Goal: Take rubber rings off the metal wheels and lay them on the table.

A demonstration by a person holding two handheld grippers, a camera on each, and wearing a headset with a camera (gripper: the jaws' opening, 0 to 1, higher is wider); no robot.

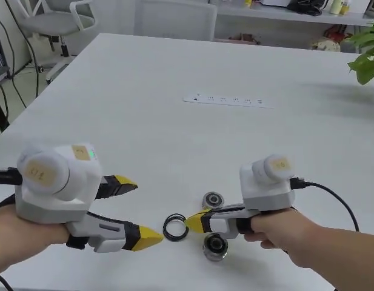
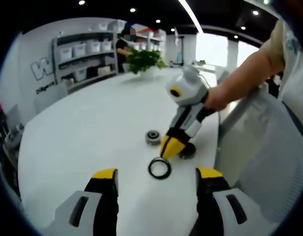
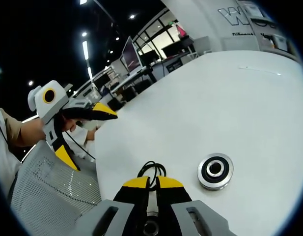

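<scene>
Rubber rings (image 1: pixel 174 227) lie in a small black loop on the white desk (image 1: pixel 174 91), between the two grippers. The right tongs (image 1: pixel 190 223) are pressed together with their tips at the loop's edge; whether they nip it I cannot tell. The left tongs (image 1: pixel 148 211) are spread wide and hold nothing. One metal wheel (image 1: pixel 213 200) sits just beyond the right tongs, and a second wheel (image 1: pixel 215 246) lies on their near side.

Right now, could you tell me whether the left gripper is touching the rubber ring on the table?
Apart. The left gripper view shows bare table between the rubber ring and each open jaw of the left gripper.
</scene>
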